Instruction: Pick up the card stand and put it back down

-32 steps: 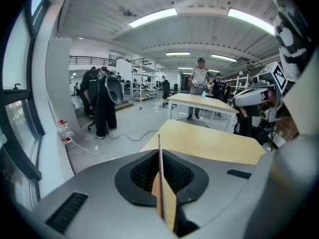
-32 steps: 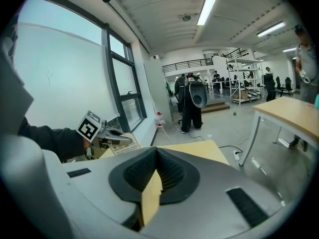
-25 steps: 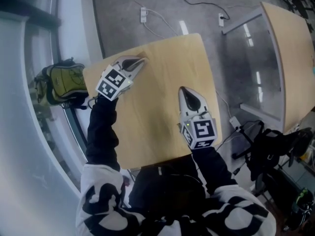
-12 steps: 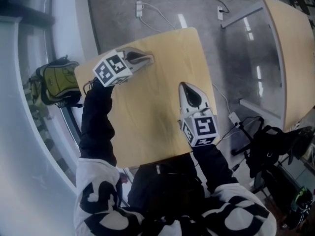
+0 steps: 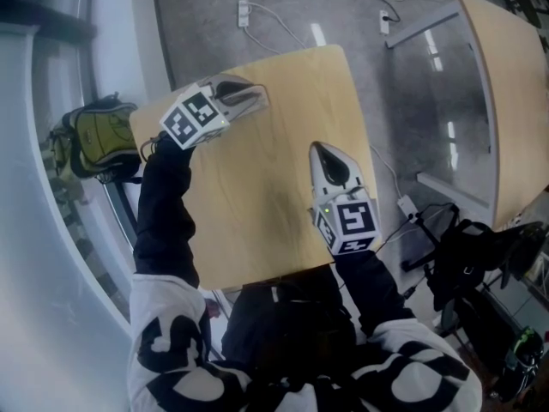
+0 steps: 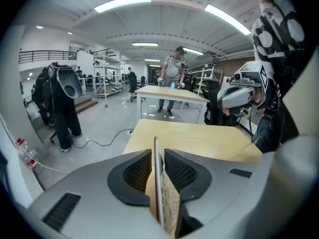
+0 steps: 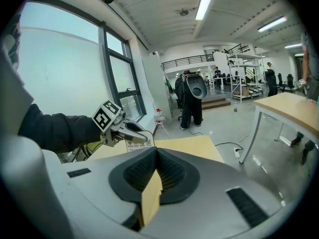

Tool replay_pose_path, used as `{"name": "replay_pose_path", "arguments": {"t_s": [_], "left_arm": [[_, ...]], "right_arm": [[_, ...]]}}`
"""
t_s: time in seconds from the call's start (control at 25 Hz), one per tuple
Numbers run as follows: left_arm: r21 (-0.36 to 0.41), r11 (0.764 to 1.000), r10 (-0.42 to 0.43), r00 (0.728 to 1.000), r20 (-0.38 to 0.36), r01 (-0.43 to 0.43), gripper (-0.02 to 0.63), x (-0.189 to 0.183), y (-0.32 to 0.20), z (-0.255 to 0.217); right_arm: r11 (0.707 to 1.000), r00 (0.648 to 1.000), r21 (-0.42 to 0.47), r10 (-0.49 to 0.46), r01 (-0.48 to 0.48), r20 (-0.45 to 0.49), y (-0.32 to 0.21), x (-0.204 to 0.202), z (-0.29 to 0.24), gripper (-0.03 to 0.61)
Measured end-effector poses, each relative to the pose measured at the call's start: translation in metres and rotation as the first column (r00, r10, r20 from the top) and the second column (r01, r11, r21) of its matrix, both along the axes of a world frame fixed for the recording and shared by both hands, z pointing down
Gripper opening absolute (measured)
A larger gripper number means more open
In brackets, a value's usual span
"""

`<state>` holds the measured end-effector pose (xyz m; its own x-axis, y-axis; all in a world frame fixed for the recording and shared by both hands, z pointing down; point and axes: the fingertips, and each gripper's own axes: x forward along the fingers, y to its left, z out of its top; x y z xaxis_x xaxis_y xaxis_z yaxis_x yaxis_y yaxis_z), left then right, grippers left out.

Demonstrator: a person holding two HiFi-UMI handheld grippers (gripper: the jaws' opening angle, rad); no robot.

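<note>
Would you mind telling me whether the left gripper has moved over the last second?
Yes. In the head view, the left gripper has shifted toward the far edge of the table. Its jaws are opening, with the card stand between them.

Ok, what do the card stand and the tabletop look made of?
Thin upright card stand: probably clear rigid plastic, going by its pale slim edge, holding a printed paper insert. Square tabletop: light wood-look laminate, smooth, with faint grain.

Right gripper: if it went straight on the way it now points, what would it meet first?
Nothing, as far as shown: ahead of the right gripper lies only bare table up to its far edge. The left gripper, jaws opening round the card stand, sits off to its left.
</note>
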<state>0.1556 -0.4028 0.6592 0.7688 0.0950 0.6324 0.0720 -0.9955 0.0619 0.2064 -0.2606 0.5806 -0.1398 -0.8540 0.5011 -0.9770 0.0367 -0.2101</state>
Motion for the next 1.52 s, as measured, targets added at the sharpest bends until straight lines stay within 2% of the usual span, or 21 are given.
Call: {"name": "replay_pose_path", "arguments": {"t_s": [0.16, 0.28, 0.64, 0.88, 1.04, 1.28, 1.4, 1.52], "left_arm": [[0.005, 0.999, -0.046, 0.999, -0.013, 0.046, 0.158, -0.008, -0.01, -0.011], [0.009, 0.998, -0.069, 0.998, -0.005, 0.069, 0.201, -0.017, -0.015, -0.016], [0.027, 0.984, -0.171, 0.98, -0.101, 0.175, 0.207, -0.041, -0.017, -0.071], [0.03, 0.958, -0.271, 0.938, -0.214, 0.284, 0.207, -0.069, -0.006, -0.119], [0.033, 0.925, -0.353, 0.89, -0.289, 0.378, 0.207, -0.089, 0.018, -0.149], [-0.001, 0.856, -0.467, 0.772, -0.431, 0.517, 0.206, -0.118, 0.058, -0.197], [-0.022, 0.807, -0.534, 0.713, -0.455, 0.59, 0.198, -0.134, 0.077, -0.211], [-0.01, 0.766, -0.576, 0.68, -0.454, 0.642, 0.187, -0.146, 0.101, -0.218]], "right_arm": [[1.0, 1.0, 0.003, 0.005, -0.005, -0.003, 0.0, -0.005, -0.006, 0.017], [1.0, 1.0, 0.009, -0.004, 0.004, -0.005, 0.002, -0.009, -0.01, 0.017], [0.999, 1.0, 0.042, -0.011, 0.012, -0.024, 0.016, -0.013, -0.032, 0.017], [0.998, 1.0, 0.059, 0.018, -0.016, -0.025, 0.028, -0.017, -0.046, 0.017], [0.996, 0.999, 0.093, 0.009, -0.005, -0.035, 0.036, -0.03, -0.064, 0.017], [0.989, 0.998, 0.146, -0.024, 0.031, -0.051, 0.052, -0.056, -0.093, 0.017], [0.983, 0.997, 0.175, -0.042, 0.053, -0.063, 0.06, -0.07, -0.106, 0.017], [0.977, 0.996, 0.2, -0.058, 0.072, -0.073, 0.07, -0.083, -0.117, 0.017]]}}
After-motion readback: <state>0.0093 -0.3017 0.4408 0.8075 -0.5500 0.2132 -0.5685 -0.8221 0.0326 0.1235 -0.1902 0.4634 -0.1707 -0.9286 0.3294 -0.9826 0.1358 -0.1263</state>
